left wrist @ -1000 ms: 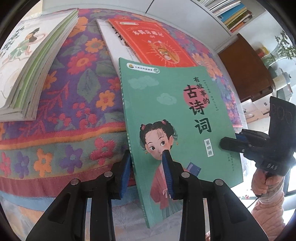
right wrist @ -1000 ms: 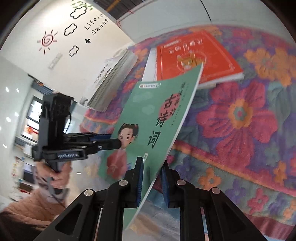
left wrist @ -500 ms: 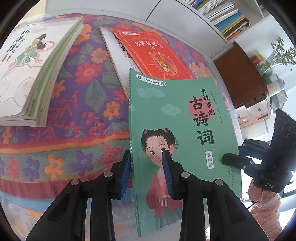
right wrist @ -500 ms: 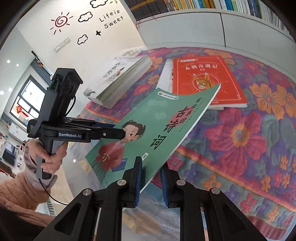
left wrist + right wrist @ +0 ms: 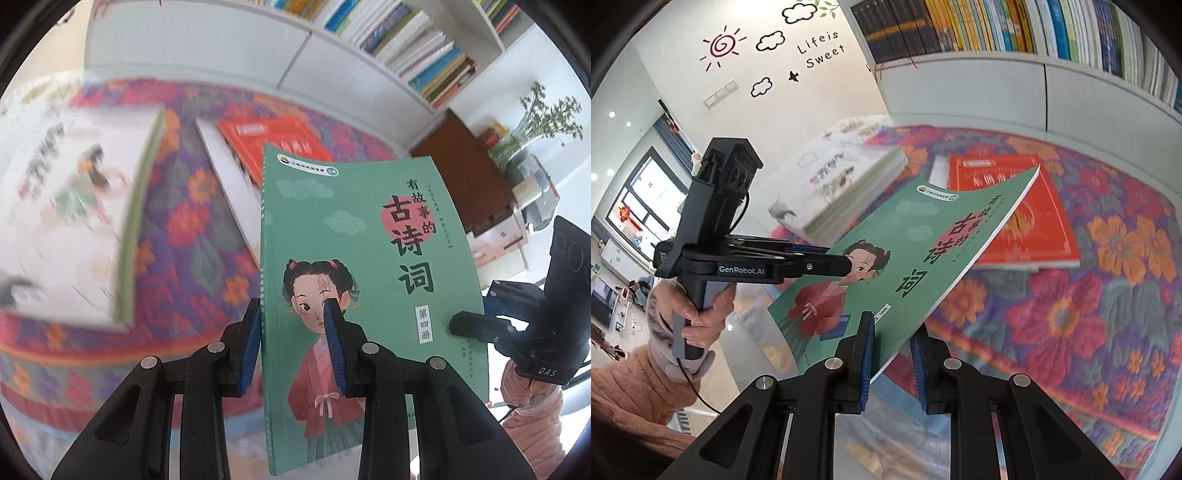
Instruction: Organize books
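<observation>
A thin green book with a girl on its cover is held in the air above the near edge of a flowered table; it also shows in the right wrist view. My left gripper is shut on its spine edge. My right gripper is shut on its opposite long edge, and shows at the right of the left wrist view. A red book lies on a white book on the table. A thick stack of white books lies at the far left.
The table wears a purple quilted cloth with orange and red flowers. White shelving full of upright books runs behind it. A brown cabinet and a vase of green stems stand to the right.
Both grippers have lifted the green book up and tilted it; the views now look higher, showing the bookshelves. The table books have not moved.
</observation>
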Action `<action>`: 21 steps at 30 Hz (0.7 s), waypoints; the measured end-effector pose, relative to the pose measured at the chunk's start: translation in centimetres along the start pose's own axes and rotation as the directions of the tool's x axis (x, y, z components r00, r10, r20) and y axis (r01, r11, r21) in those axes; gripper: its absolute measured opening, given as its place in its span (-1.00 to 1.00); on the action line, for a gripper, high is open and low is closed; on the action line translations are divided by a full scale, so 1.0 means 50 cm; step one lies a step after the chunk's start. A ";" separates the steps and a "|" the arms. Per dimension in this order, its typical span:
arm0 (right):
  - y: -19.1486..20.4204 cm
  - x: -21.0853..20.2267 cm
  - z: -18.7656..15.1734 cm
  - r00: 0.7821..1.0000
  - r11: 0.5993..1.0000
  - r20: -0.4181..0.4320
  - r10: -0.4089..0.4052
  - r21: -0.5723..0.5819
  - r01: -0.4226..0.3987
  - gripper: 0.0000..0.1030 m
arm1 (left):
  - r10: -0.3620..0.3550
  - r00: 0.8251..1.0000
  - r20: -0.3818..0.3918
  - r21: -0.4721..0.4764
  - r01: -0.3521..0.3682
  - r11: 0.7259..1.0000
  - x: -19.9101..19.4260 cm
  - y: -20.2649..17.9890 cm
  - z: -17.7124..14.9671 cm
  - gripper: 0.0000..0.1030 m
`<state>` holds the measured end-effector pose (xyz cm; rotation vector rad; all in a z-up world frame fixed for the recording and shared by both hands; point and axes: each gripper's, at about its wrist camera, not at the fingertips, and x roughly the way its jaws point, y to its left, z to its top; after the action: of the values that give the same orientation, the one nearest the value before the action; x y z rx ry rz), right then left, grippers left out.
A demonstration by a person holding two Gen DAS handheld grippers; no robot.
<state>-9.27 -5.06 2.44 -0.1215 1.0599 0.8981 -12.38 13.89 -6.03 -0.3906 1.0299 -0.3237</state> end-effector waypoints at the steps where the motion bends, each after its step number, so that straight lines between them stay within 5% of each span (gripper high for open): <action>1: 0.005 -0.001 0.017 1.000 1.000 0.002 0.006 -0.005 -0.006 -0.64 | -0.003 1.000 0.017 -0.009 0.003 1.000 -0.013 0.010 0.012 -0.43; 10: 0.076 0.051 0.164 0.997 0.996 0.036 0.074 -0.054 -0.072 -0.64 | 0.071 0.990 0.121 -0.065 -0.063 0.996 -0.118 0.128 0.090 -0.43; 21: 0.138 0.241 0.286 0.982 0.981 -0.005 0.189 -0.053 -0.189 -0.64 | 0.152 0.975 0.164 -0.203 -0.118 0.972 -0.154 0.333 0.145 -0.43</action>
<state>-1.81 13.42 2.45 -0.0656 1.0605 1.0980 -8.45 33.16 -4.48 -0.5108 0.9089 -0.0643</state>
